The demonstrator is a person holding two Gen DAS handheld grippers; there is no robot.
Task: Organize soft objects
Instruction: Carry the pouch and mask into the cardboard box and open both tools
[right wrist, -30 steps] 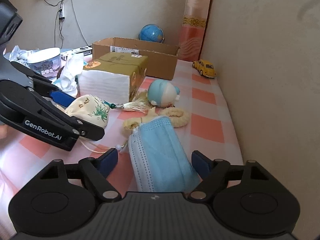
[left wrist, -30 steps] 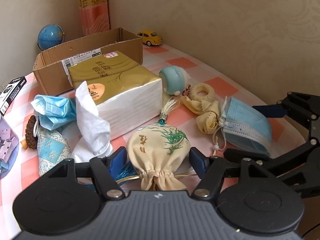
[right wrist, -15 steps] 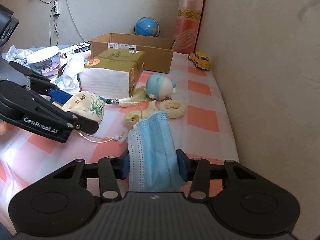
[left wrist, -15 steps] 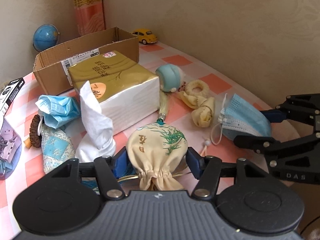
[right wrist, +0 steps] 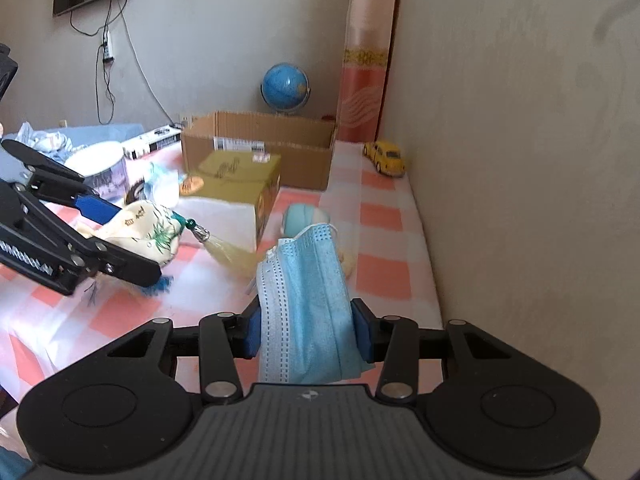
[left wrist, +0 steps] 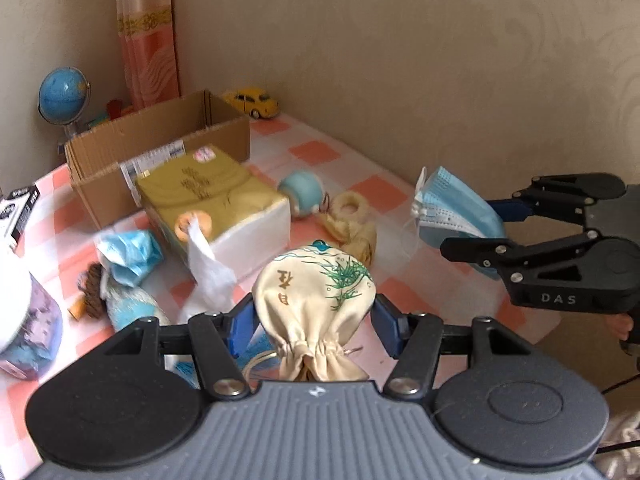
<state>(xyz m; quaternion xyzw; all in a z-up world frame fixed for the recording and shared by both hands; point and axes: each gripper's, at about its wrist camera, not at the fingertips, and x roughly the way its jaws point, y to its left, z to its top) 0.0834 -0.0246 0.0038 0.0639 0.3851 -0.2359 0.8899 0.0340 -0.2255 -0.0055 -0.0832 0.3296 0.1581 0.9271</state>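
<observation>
A cream drawstring pouch (left wrist: 316, 292) with green grass print sits between the pads of my left gripper (left wrist: 314, 312), which is shut on it and holds it above the checked tablecloth (left wrist: 320, 152). In the right wrist view the same pouch (right wrist: 148, 228) hangs in the left gripper (right wrist: 132, 240), its tassel (right wrist: 224, 248) trailing. My right gripper (right wrist: 306, 332) is shut on a folded blue face mask (right wrist: 308, 280), also lifted off the cloth. From the left wrist view, the mask (left wrist: 452, 208) shows in the right gripper (left wrist: 468, 228) at the right.
An open cardboard box (left wrist: 160, 136) stands at the back, a gold tissue pack (left wrist: 208, 188) before it. On the cloth lie a crumpled blue mask (left wrist: 128, 252), a blue patterned pouch (left wrist: 128, 304), a round teal plush (left wrist: 300, 188) and a cream plush ring (left wrist: 352, 216). The wall runs along the right.
The right gripper closed on the blue mask. Both grippers then rose, lifting the mask and the pouch off the cloth.
</observation>
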